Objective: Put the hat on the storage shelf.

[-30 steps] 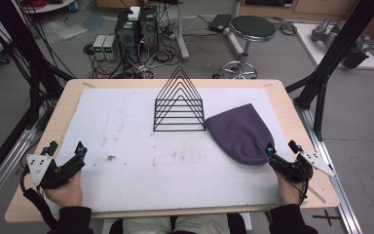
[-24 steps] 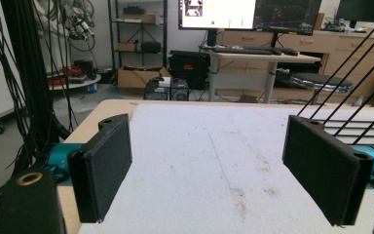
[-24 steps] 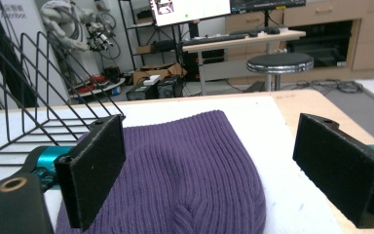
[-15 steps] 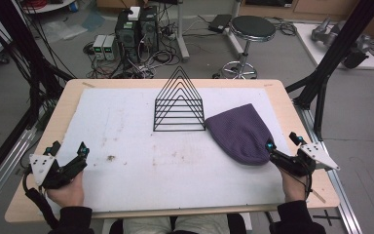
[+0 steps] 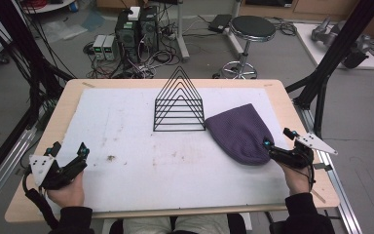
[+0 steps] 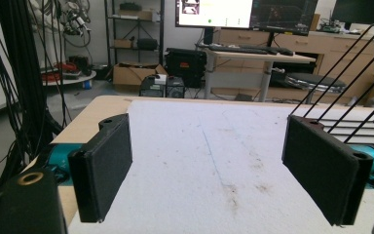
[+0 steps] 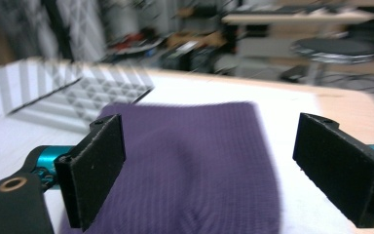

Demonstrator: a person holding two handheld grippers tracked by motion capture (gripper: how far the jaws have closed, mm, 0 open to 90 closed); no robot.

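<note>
Two grippers we hold wide open: the left gripper (image 5: 68, 155) unmoved at seven o'clock, the right gripper (image 5: 278, 141) now lifted nearer the purple beanie (image 5: 238, 132) at four o'clock on the counter (image 5: 126, 141). The wire rack (image 5: 178, 105) stands beyond, touching the beanie.

Lab, computer towers (image 5: 136, 29), monitors (image 6: 246, 12), cables (image 5: 34, 73)

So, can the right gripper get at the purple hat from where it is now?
Probably yes. The right gripper sits open at the near edge of the purple hat, and nothing lies between them; the wire rack stands off to the hat's other side.
</note>
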